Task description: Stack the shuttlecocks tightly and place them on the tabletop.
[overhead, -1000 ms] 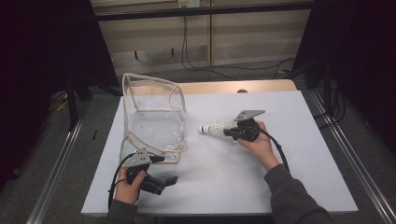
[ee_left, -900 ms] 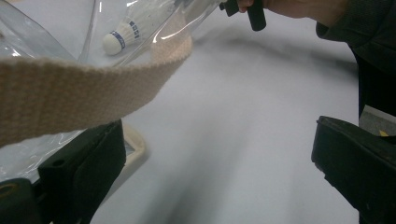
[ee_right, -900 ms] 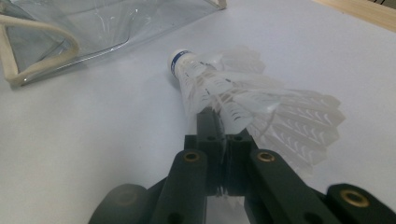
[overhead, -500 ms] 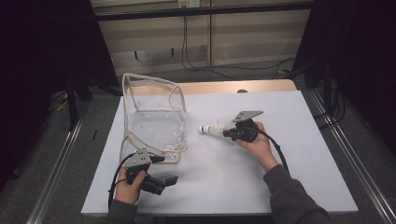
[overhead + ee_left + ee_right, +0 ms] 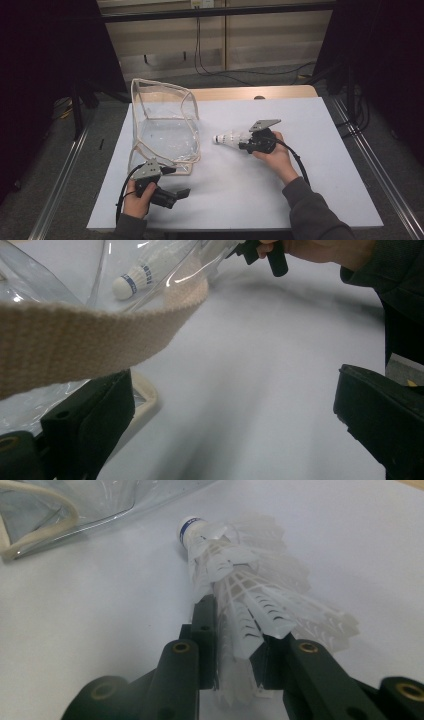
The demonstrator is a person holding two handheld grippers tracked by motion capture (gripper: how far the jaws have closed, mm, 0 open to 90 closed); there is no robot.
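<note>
The shuttlecock (image 5: 235, 575) is being kept between the jaws of the right tool (image 5: 246, 144) by its feather skirt; the jaws have just been easing apart, and whether the feathers are being pinched cannot be told. Its long axis is being pointed cork-first toward the clear bag (image 5: 165, 125), just beside it on the table (image 5: 300, 190). The left tool (image 5: 182, 192), jaws spread and empty, is being rested nearer the bag's webbing edge (image 5: 75, 335).
</note>
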